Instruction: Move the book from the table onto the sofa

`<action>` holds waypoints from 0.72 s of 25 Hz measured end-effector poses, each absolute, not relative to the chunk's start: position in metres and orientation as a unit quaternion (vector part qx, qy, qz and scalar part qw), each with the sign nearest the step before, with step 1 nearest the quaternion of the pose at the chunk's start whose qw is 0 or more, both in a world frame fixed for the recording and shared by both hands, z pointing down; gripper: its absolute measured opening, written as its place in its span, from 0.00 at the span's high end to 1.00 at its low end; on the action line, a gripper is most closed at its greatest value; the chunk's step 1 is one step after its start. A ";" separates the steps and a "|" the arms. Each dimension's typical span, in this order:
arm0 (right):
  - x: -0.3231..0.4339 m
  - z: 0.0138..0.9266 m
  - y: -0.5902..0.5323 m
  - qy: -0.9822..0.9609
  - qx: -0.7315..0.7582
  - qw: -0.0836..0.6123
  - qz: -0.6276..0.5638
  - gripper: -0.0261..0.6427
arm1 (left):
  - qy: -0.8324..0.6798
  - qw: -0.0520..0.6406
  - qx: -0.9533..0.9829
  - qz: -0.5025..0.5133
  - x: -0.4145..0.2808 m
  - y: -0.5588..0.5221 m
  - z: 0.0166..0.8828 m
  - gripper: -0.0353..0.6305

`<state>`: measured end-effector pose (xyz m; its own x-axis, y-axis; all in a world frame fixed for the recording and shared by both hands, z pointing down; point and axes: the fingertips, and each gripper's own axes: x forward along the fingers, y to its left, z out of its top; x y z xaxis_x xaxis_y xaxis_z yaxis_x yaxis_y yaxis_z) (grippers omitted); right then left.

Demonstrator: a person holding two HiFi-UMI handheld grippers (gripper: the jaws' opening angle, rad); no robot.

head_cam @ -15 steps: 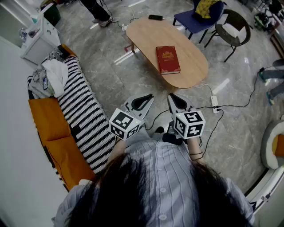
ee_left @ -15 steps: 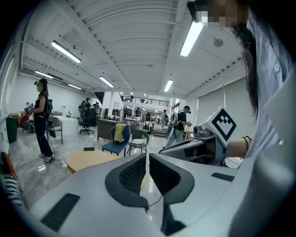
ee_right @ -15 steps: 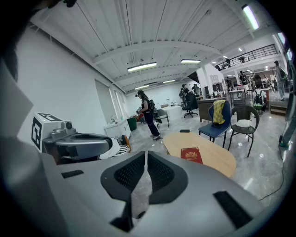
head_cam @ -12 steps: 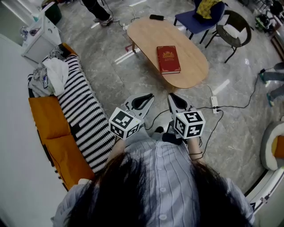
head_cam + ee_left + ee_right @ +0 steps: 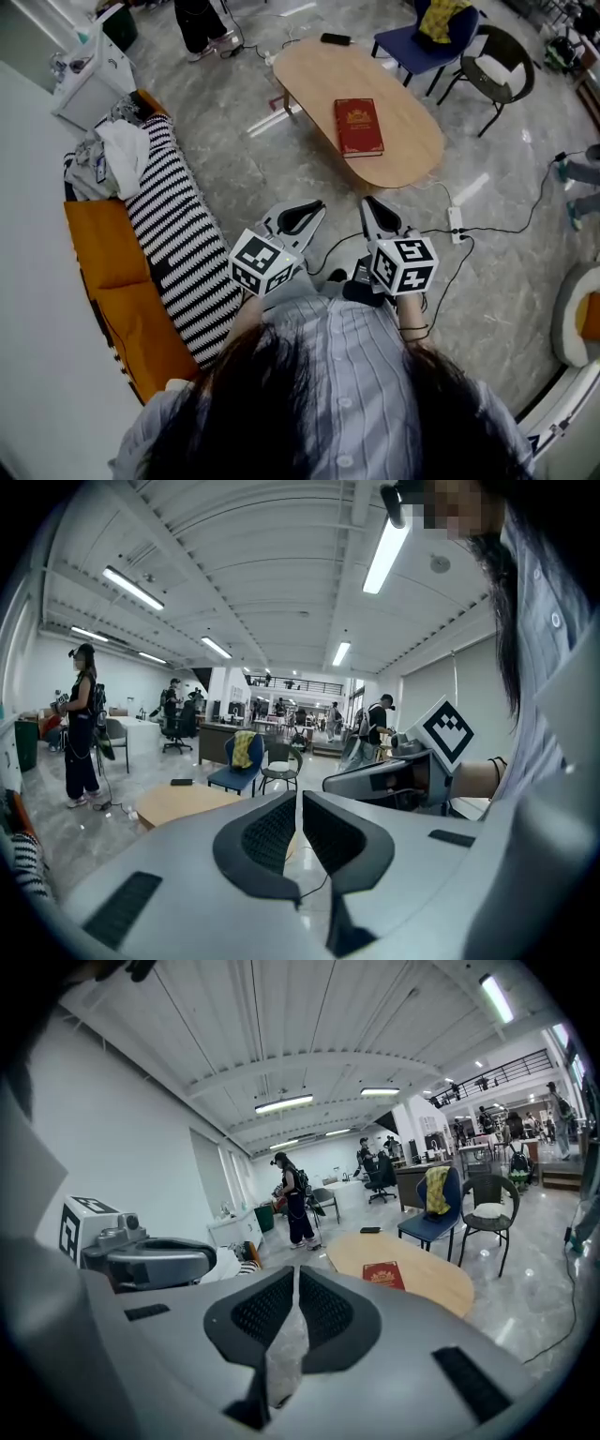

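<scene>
The dark red book (image 5: 359, 127) lies flat on the oval wooden table (image 5: 309, 75), towards its near end. It also shows in the right gripper view, book (image 5: 384, 1275) on table (image 5: 422, 1283). To the left stands the orange sofa (image 5: 103, 253), with a black-and-white striped blanket (image 5: 173, 244) over it. My left gripper (image 5: 306, 215) and right gripper (image 5: 374, 210) are held side by side close to my chest, well short of the table. Both are shut with nothing between the jaws, as seen at the left gripper (image 5: 298, 795) and right gripper (image 5: 294, 1271).
A heap of clothes (image 5: 108, 155) sits at the sofa's far end beside a white cabinet (image 5: 89, 80). A blue chair (image 5: 422, 37) and a black chair (image 5: 492, 61) stand behind the table. A power strip (image 5: 455, 220) and cables lie on the marble floor. A person (image 5: 202, 23) stands far off.
</scene>
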<state>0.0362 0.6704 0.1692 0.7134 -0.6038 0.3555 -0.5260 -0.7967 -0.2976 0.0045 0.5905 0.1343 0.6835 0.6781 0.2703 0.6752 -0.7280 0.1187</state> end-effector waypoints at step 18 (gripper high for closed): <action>0.040 0.188 0.699 0.278 -0.926 0.092 -0.238 0.91 | 0.357 0.002 0.919 0.169 0.004 0.588 0.145 0.93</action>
<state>0.0400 0.6995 0.1880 0.7319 -0.5594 0.3891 -0.4716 -0.8280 -0.3034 0.0036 0.5876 0.1448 0.6882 0.6565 0.3088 0.6548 -0.7453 0.1252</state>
